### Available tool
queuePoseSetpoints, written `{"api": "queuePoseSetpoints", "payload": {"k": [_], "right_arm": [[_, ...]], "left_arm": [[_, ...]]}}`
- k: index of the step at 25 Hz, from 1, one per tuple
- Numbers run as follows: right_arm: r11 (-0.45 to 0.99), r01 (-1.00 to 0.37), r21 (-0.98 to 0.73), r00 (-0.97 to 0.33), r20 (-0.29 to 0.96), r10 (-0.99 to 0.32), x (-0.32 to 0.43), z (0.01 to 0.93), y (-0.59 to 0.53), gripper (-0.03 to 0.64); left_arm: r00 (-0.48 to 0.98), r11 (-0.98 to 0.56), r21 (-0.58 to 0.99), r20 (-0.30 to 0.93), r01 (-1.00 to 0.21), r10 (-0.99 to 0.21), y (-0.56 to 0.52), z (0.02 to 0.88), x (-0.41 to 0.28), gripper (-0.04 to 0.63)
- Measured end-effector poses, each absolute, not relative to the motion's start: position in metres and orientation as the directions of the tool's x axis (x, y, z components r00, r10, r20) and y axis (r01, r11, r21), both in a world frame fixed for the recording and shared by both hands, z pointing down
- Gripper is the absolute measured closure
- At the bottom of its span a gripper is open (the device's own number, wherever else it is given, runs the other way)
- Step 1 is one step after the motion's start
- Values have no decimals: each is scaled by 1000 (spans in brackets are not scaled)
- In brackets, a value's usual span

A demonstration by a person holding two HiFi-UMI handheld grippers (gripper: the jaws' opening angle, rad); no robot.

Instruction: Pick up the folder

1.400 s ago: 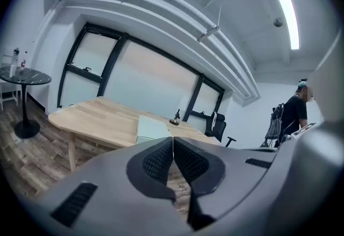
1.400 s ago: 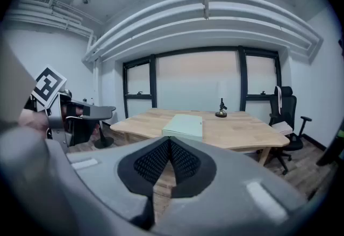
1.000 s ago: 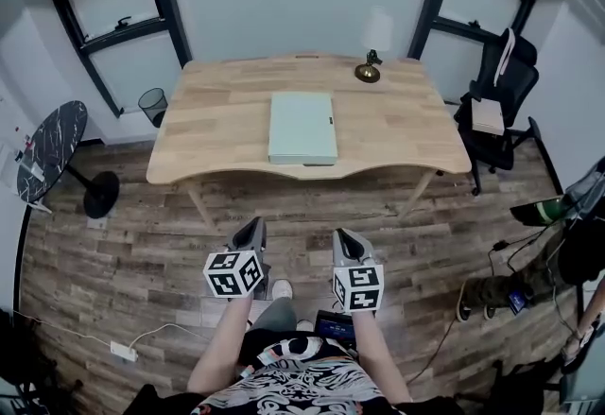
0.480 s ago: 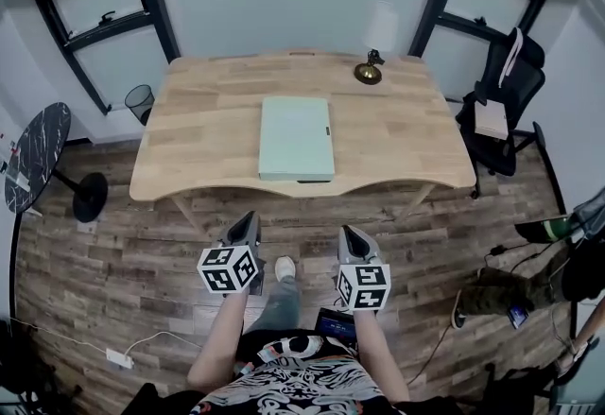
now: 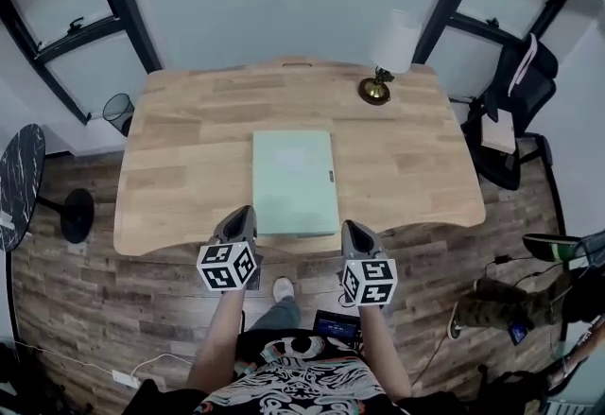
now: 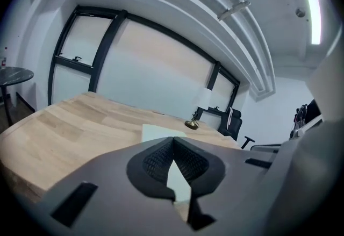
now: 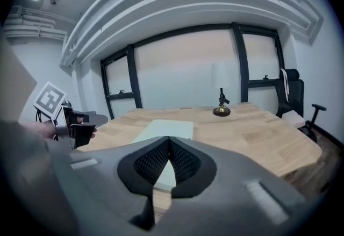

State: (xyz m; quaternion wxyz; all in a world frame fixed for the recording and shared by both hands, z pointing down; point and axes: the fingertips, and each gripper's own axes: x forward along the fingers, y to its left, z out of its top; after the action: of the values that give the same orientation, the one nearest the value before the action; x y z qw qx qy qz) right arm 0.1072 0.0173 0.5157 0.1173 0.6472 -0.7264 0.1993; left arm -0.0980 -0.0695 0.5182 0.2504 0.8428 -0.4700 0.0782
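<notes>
A pale green folder [image 5: 294, 181] lies flat on the wooden table [image 5: 189, 158], its near edge close to the table's front edge. My left gripper [image 5: 244, 213] hovers shut at the front edge, just left of the folder's near left corner. On the other side my right gripper [image 5: 351, 227] is shut too, just right of the near right corner. Neither touches the folder. In the left gripper view the folder [image 6: 160, 133] shows beyond the closed jaws of my left gripper [image 6: 172, 140]. In the right gripper view the folder [image 7: 166, 129] lies ahead of my right gripper [image 7: 169, 140].
A brass table lamp [image 5: 378, 82] with a white shade stands at the table's far right. A black office chair [image 5: 506, 120] is right of the table. A small round dark table [image 5: 19, 186] and a wire bin [image 5: 117, 109] stand at the left. Windows line the far wall.
Both grippers have moved forward from over the floor to the table's front edge, one on each side of the folder's near end. Both stayed shut.
</notes>
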Motion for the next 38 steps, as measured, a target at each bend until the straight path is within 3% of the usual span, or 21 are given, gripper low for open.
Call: {"api": "queuePoseSetpoints", "payload": {"k": [7, 12, 24, 30, 38], "right_arm": [[-4, -993, -120, -56, 493, -868, 129, 535, -53, 612], [-62, -965, -256, -63, 452, -890, 144, 533, -69, 611], [-39, -975, -218, -80, 511, -856, 148, 555, -90, 612], [-20, -980, -196, -86, 516, -853, 154, 560, -101, 612], [-20, -962, -272, -129, 516, -847, 157, 575, -107, 611]], "left_arm": [[571, -446, 369, 391, -816, -722, -152, 531, -92, 588], [577, -432, 397, 408, -810, -707, -176, 546, -87, 588], [532, -418, 332, 458, -846, -713, -195, 557, -91, 588], [553, -416, 374, 431, -829, -713, -198, 558, -83, 588], [545, -386, 395, 477, -834, -689, -197, 581, -86, 586]]}}
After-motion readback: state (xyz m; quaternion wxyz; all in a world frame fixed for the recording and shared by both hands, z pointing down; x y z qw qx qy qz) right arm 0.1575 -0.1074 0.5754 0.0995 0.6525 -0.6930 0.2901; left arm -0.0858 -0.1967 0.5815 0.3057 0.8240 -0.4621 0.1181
